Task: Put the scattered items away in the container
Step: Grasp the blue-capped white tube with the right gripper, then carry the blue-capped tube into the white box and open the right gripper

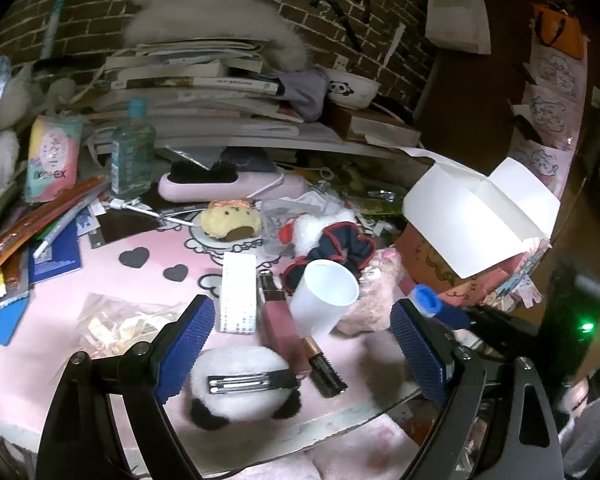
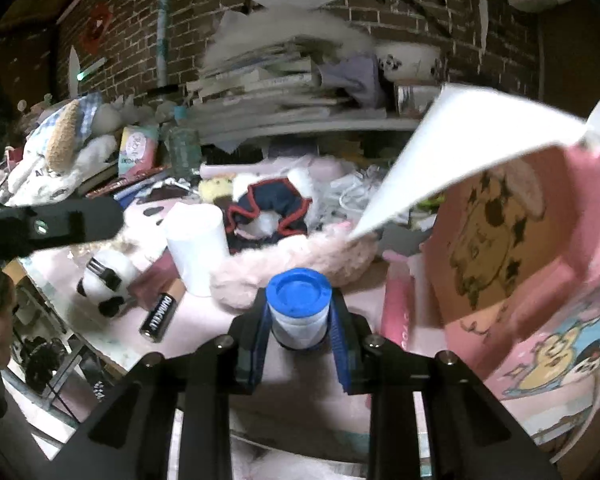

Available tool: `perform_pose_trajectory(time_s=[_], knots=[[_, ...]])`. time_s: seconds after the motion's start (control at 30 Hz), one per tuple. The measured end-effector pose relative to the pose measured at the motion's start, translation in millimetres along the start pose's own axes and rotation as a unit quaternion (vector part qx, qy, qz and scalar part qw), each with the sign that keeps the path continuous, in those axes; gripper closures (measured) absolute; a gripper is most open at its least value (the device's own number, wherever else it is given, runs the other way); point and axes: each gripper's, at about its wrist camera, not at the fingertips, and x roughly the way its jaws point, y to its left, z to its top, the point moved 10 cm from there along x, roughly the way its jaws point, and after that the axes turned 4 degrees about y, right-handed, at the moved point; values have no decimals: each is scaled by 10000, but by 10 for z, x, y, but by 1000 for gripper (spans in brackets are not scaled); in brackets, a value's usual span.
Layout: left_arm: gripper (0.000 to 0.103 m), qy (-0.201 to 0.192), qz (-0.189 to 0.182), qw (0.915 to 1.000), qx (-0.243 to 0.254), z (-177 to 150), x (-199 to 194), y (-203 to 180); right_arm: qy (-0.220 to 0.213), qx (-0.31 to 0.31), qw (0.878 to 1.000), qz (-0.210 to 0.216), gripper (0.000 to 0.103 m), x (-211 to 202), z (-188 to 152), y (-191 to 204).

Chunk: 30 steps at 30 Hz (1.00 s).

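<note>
While right gripper [image 2: 299,330] jaws clamp blue-capped tube [image 2: 299,304] beside pink box [image 2: 512,264], left gripper [image 1: 300,328] jaws open over cluttered bench [image 1: 40,360] w/ white cup [image 1: 324,296]

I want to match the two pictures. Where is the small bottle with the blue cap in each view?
Left wrist view: the blue-capped bottle is at the right, just above the left gripper's right finger, beside the white cup.
Right wrist view: the bottle is low in the centre, clamped in the right gripper.
Shared landmark: the white cup, left of the bottle in both.
</note>
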Motion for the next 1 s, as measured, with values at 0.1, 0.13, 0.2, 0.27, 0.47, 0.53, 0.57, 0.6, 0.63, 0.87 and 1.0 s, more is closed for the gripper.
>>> perform_pose_trajectory(time_s=[0.1, 0.13, 0.2, 0.27, 0.47, 0.53, 0.57, 0.6, 0.63, 0.87, 1.0], knots=[[15, -41, 36, 10000, -49, -9, -50, 43, -117, -93, 9999, 21, 78, -97, 87, 62], [15, -59, 43, 10000, -61, -12, -69, 54, -162, -132, 9998, 28, 78, -125, 118, 89], [15, -122, 49, 9999, -101, -10, -127, 86, -208, -210, 9995, 105, 78, -164, 181, 161], [15, -179, 80, 9997, -143, 8, -172, 121, -227, -247, 9990, 287, 78, -195, 241, 259], [14, -394, 162, 9986, -299, 52, -316, 243, -529, -576, 9963, 348, 78, -380, 460, 497], [14, -427, 178, 9984, -314, 60, -319, 251, -647, -675, 9951, 331, 78, -469, 569, 528], [14, -426, 185, 9984, -312, 59, -311, 249, -713, -727, 9943, 302, 78, -526, 630, 528], [14, -418, 193, 9985, -309, 58, -298, 245, -763, -760, 9939, 250, 78, -573, 676, 515], [14, -414, 196, 9985, -305, 56, -299, 243, -822, -791, 9933, 162, 78, -629, 735, 482], [6, -449, 123, 9987, -220, 73, -261, 137, -531, -700, 9955, -354, 78, -836, 1043, -66], [5, -426, 133, 9989, -161, 83, -222, 93, -41, -556, 9967, -587, 78, -853, 1104, -474]])
